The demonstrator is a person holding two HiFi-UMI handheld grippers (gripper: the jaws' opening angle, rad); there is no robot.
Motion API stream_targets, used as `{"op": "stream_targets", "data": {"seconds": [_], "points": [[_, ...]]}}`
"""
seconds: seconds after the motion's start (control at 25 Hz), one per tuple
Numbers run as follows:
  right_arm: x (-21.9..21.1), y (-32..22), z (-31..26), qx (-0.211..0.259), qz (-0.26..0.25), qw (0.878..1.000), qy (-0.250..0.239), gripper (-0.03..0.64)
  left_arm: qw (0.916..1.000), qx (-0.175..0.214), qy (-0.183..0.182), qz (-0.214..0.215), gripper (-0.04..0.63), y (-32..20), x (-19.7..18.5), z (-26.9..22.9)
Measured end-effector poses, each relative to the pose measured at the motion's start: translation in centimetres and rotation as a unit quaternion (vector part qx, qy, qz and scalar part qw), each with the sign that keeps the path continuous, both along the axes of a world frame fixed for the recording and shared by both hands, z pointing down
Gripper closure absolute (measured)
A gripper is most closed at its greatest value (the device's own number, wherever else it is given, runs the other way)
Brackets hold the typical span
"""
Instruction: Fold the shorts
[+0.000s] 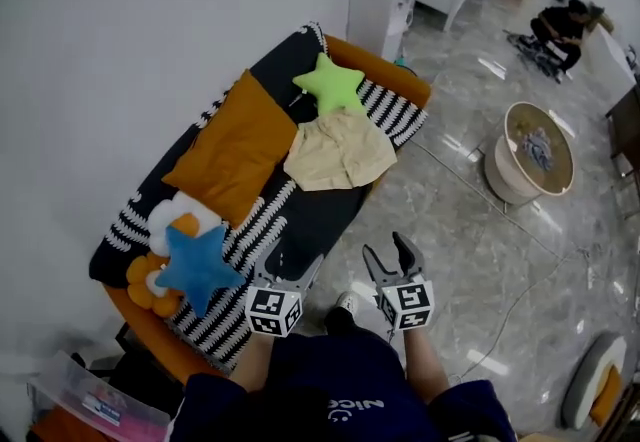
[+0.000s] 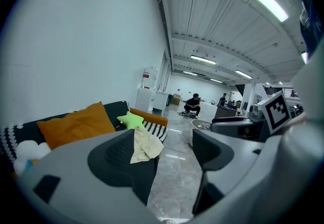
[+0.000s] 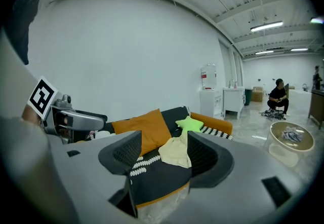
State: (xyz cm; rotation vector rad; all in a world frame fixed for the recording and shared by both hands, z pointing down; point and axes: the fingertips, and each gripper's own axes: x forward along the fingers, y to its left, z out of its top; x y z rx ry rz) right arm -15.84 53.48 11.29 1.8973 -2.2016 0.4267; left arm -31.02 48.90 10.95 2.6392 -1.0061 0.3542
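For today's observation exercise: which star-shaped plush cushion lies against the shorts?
The lime-green star-shaped plush cushion, touching the beige fabric shorts; the blue star-shaped plush cushion sits at the other end of the orange sofa.

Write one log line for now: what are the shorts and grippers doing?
shorts: loose on sofa, by green star | left gripper: open, empty | right gripper: open, empty

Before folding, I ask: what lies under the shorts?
The shorts lie on the black striped blanket. The green star sits at their far edge. Anything beneath the cloth is hidden.
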Motion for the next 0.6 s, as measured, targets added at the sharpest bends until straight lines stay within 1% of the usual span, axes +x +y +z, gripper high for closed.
{"op": "stream_targets", "data": {"seconds": [0.12,0.28,0.6], "points": [[2.8,-0.9,0.3,-0.003,-0.009,1.0,0.003,0.347,0.9999,-0.002,-0.002,-0.01,0.239,-0.8,2.7,0.3],[5.8,-1.5,1.2,-0.012,-0.007,1.0,-0.001,0.351,0.9999,-0.003,-0.009,-0.01,0.241,-1.6,5.6,0.8],[7.7,-1.5,2.9,-0.034,-0.004,0.999,-0.016,0.357,0.9997,-0.007,-0.024,0.002,0.245,-3.0,8.6,1.1]]}}
